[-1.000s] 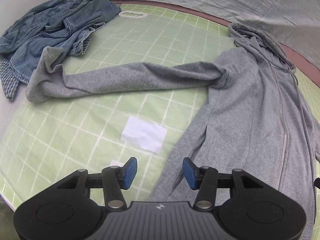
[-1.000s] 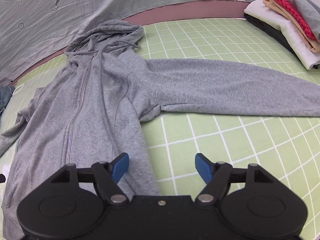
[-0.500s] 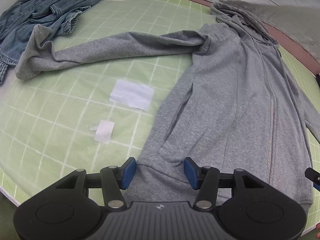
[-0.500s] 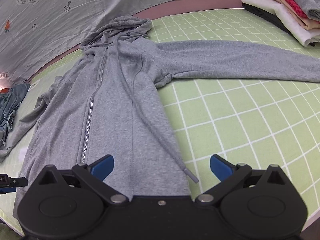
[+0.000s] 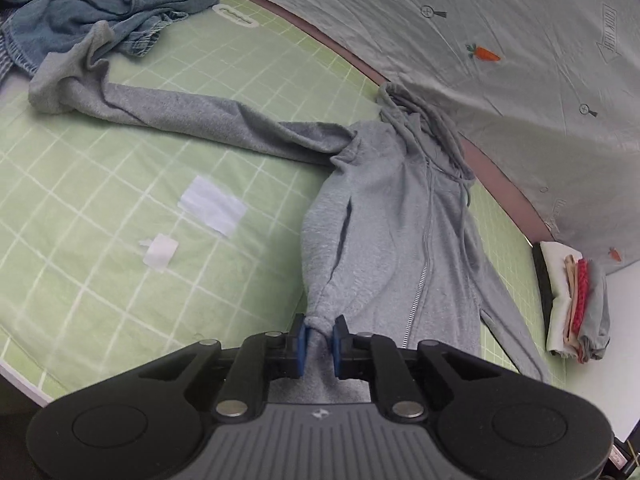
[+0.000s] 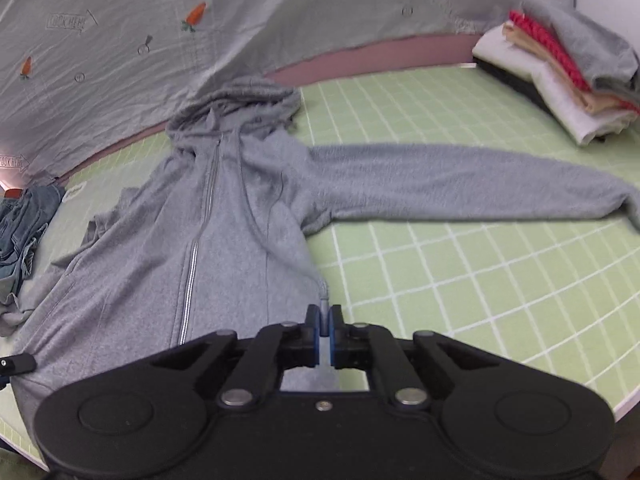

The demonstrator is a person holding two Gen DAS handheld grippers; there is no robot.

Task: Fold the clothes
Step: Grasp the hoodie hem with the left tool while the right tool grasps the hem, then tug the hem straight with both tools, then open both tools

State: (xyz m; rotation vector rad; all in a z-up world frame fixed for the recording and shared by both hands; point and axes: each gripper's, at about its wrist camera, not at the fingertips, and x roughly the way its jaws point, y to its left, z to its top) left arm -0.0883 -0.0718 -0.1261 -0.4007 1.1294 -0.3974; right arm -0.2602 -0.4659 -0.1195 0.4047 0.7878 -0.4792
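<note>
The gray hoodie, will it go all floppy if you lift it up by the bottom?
Probably floppy: the gray hoodie already bunches where the left gripper, jaws closing, pinches its hem. The right gripper is shut on the other corner. Its long sleeves lie loose, so they would likely dangle and drag.

Printed words on the backdrop sheet

On the pale grey cotton sheet [image 6: 280,12] hung behind my table I read "LOOK HERE" inside an arrow outline [image 6: 72,21], and the same words again in a second arrow [image 6: 14,162] lower on the left. From my left camera a third arrow label [image 5: 609,44] stands sideways on that sheet and seems to carry the same two words, though it is too faint to be sure. The small white oval tag [image 5: 236,16] on the green grid mat [image 5: 120,300] bears marks I cannot read.
</note>
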